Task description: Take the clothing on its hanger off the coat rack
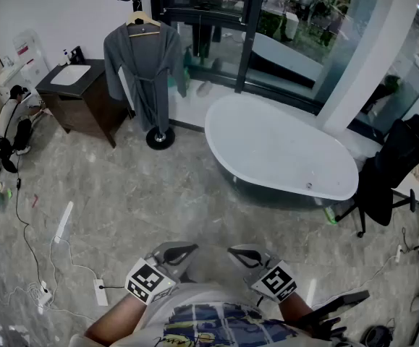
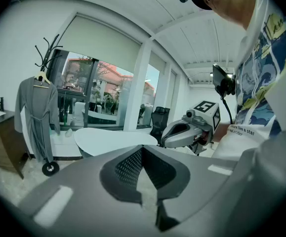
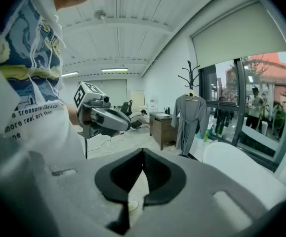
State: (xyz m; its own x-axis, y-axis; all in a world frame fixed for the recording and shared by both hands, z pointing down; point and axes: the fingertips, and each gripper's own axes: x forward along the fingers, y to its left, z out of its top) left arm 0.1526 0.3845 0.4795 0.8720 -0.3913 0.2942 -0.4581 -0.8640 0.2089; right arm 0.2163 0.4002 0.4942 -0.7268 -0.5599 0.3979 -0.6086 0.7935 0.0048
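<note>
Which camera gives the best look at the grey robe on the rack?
The head view: the grey robe shows large and whole, from hanger down to the coat rack base. Both gripper views show it too, but much smaller.

a grey marbled floor (image 1: 158, 201) is seen in even daylight. a white oval bathtub (image 1: 281, 150) is set beside tall dark-framed windows (image 1: 223, 13) and a white column (image 1: 365, 63). a dark wooden cabinet (image 1: 86, 114) with a white basin top is placed against the white wall (image 1: 57, 13). a black office chair (image 1: 390, 172) is parked near the tub. a power strip (image 1: 99, 291) and white cables are strewn on the floor. a pale roller blind (image 3: 236, 33) is drawn partway down, and ceiling strip lights (image 3: 114, 69) are lit.
</note>
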